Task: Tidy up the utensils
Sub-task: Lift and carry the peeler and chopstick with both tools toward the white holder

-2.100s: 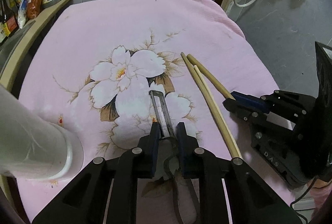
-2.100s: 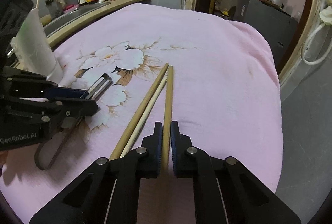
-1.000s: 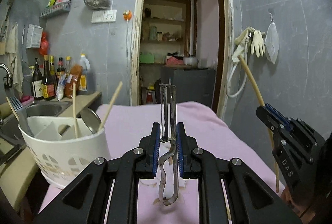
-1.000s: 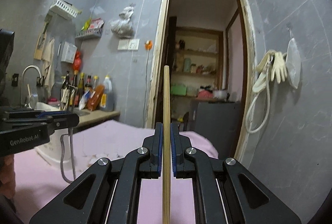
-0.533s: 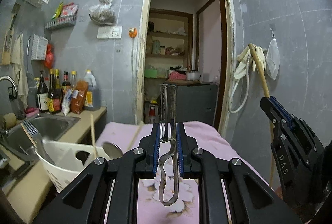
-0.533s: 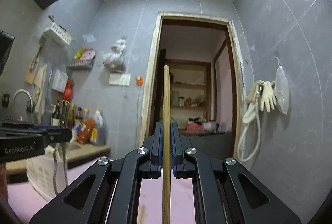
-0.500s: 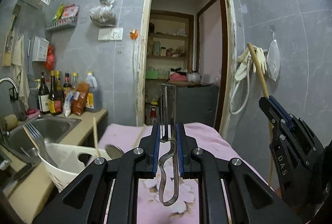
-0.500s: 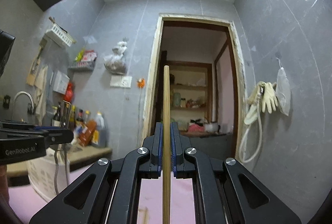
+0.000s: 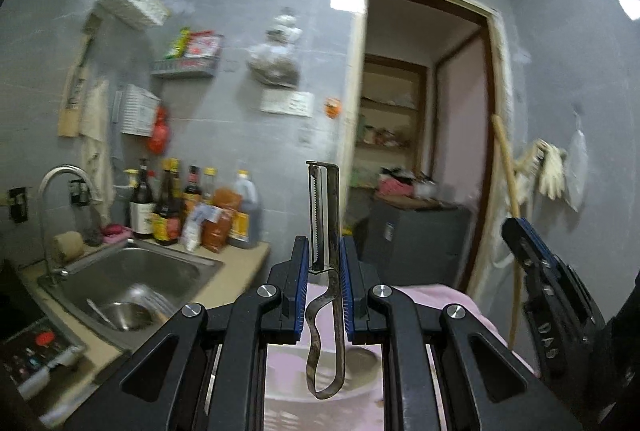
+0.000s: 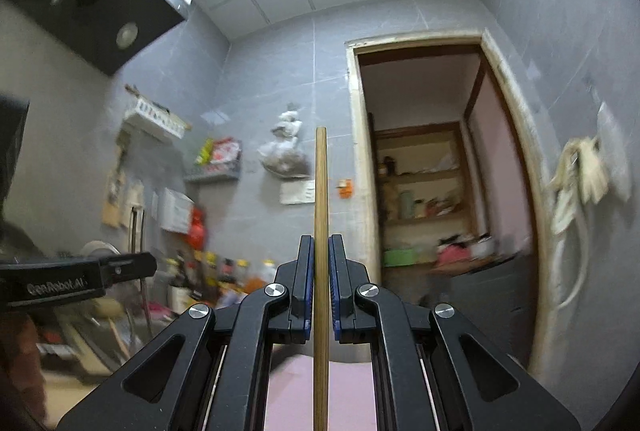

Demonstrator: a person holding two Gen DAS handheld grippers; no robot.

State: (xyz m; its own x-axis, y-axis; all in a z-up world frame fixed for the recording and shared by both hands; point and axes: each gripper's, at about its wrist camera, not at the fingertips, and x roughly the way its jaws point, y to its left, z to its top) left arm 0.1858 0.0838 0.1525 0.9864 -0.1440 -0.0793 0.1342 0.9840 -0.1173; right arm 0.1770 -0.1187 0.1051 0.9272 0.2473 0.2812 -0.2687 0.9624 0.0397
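**A:** Start with the room. Your left camera looks level across the kitchen: the steel sink [image 9: 132,283] lies low on the left, bottles [image 9: 188,207] line the counter behind it, and the doorway [image 9: 424,135] stands right of centre. A strip of pink cloth [image 9: 452,295] shows below your fingers, so I judge you are raised above the table.

**B:** And the holder for the utensils?

**A:** You cannot see it clearly in either view; something pale shows under the left fingers, too blurred to name. Look for it before lowering anything.

**B:** What is each claw doing?

**A:** Your left gripper [image 9: 324,267] is pinching the metal peeler [image 9: 325,271] at its neck, blade up, handle loop hanging below the pads. Held that way, I judge, the handle can go down first into a holder. Your right gripper [image 10: 321,271] is pressed together on a single wooden chopstick [image 10: 321,231], upright, tip toward the ceiling. From the left camera it shows at the right edge, chopstick slanting up past the doorframe.

**B:** So both things are in the air?

**A:** Yes, each pinched, neither resting on anything. The grips are narrow, so a tilt could let either pivot.
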